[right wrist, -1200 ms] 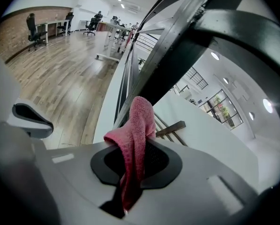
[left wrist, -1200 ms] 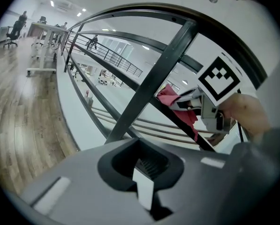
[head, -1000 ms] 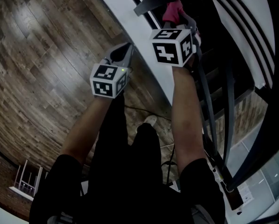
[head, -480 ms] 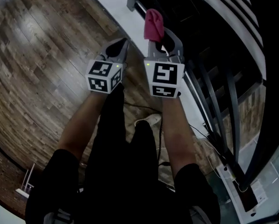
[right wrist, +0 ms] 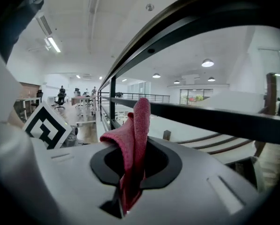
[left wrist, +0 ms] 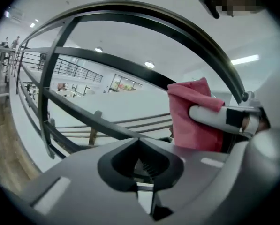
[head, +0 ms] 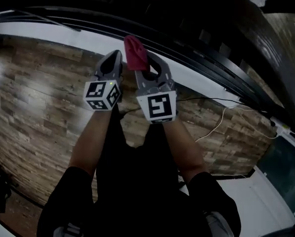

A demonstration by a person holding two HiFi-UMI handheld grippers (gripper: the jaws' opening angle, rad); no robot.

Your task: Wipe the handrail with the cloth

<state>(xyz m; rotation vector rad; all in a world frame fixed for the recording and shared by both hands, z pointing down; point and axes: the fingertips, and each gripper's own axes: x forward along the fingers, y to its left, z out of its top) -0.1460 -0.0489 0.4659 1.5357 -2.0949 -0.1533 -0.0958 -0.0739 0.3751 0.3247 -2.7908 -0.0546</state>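
A pink cloth (head: 136, 53) stands up from my right gripper (head: 144, 62), which is shut on its lower end. In the right gripper view the cloth (right wrist: 136, 125) is pinched between the jaws of the right gripper (right wrist: 129, 146), with the dark handrail (right wrist: 200, 13) curving overhead. My left gripper (head: 114, 58) is close beside it on the left, shut and holding nothing. In the left gripper view its jaws (left wrist: 139, 142) meet, the cloth (left wrist: 191, 125) hangs at the right, and the handrail (left wrist: 177, 25) arcs above. The black railing (head: 196, 58) runs just beyond both grippers.
A white ledge (head: 63, 38) borders the wood floor (head: 33, 102) under the railing. Thin cables (head: 214, 125) trail over the floor at the right. Dark stair treads (head: 221, 19) lie beyond the railing. The person's legs in black (head: 137, 181) fill the lower middle.
The right gripper has come off the rail with the cloth and moved left, next to the left gripper. The head view has swung, so the railing now runs across the top.
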